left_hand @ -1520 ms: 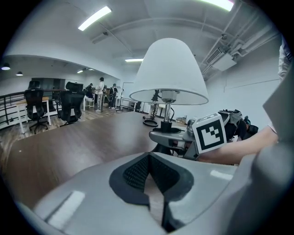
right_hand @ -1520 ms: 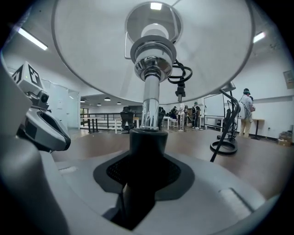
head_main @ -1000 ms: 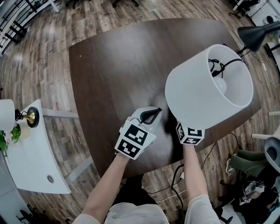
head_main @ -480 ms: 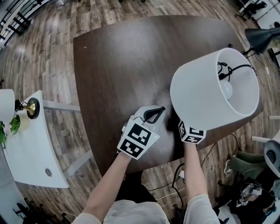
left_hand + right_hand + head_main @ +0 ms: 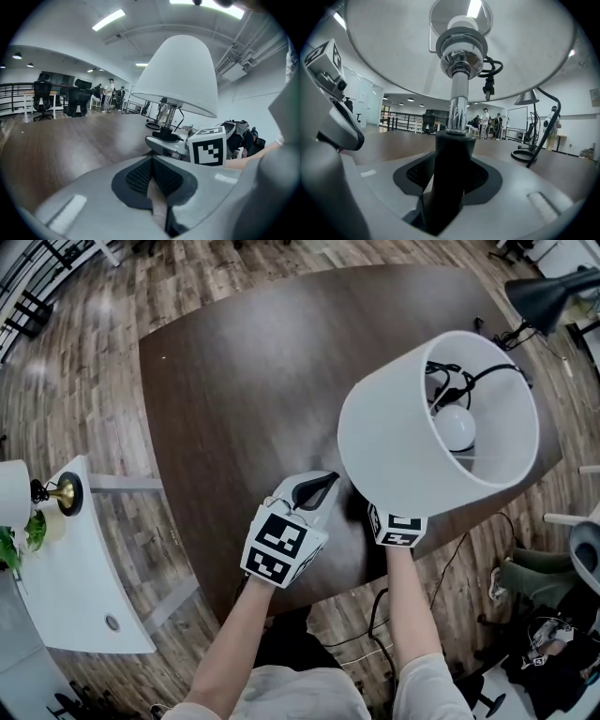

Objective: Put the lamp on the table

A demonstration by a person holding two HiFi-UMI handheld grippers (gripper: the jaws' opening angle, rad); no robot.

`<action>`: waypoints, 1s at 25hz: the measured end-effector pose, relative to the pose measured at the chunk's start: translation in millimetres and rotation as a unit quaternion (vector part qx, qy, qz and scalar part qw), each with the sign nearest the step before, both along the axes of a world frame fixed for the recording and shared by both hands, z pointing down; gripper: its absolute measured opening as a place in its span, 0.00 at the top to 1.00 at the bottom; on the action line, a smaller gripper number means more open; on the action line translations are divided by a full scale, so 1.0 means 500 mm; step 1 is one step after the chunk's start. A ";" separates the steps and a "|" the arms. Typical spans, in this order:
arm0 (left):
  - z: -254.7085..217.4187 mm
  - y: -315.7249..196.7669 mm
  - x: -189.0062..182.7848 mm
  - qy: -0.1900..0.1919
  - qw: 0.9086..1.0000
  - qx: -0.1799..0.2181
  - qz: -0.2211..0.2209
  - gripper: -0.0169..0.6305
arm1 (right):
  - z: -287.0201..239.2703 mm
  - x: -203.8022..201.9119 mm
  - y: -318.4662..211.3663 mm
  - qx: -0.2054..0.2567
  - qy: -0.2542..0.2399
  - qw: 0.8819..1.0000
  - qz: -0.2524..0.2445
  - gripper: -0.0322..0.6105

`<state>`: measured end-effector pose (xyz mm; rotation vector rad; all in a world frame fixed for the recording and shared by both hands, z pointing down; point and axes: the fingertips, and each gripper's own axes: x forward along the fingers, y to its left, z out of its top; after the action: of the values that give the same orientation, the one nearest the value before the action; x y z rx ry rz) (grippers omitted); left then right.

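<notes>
The lamp has a wide white shade (image 5: pixel 412 442) with a bulb (image 5: pixel 457 427) showing inside. It is over the near right part of the dark brown table (image 5: pixel 244 381). My right gripper (image 5: pixel 447 187) is shut on the lamp's black stem (image 5: pixel 451 159), below the chrome neck. In the head view only the gripper's marker cube (image 5: pixel 398 527) shows under the shade. The shade hides the lamp's foot, so I cannot tell whether it touches the table. My left gripper (image 5: pixel 322 484) is just left of the lamp, shut with nothing in it (image 5: pixel 152 176).
A black desk lamp (image 5: pixel 544 294) stands at the table's far right corner, its base and arm also in the right gripper view (image 5: pixel 534 126). A white side table (image 5: pixel 70 596) with a small gold lamp (image 5: pixel 66 491) and a plant (image 5: pixel 19 535) is left. Cables (image 5: pixel 375 615) lie below the near edge.
The lamp has shifted a little to the left and its shade has tipped, so more of the bulb shows. The left gripper has stayed beside it, still shut.
</notes>
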<state>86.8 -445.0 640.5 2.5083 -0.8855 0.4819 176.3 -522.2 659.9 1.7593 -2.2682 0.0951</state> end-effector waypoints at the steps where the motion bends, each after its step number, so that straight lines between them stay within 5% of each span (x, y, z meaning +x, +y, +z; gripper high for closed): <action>1: 0.000 0.002 -0.001 -0.001 1.000 -0.001 0.000 0.97 | -0.001 0.001 0.001 0.000 0.000 1.000 0.001 0.66; 25: -0.076 0.168 -0.012 -0.002 0.999 0.031 -0.010 0.97 | -0.018 0.043 0.222 -0.017 -0.016 0.999 0.048 0.67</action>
<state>80.5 -361.0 602.3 2.5522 -0.9389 0.4603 198.0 -411.0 650.7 1.8624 -2.1889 0.1814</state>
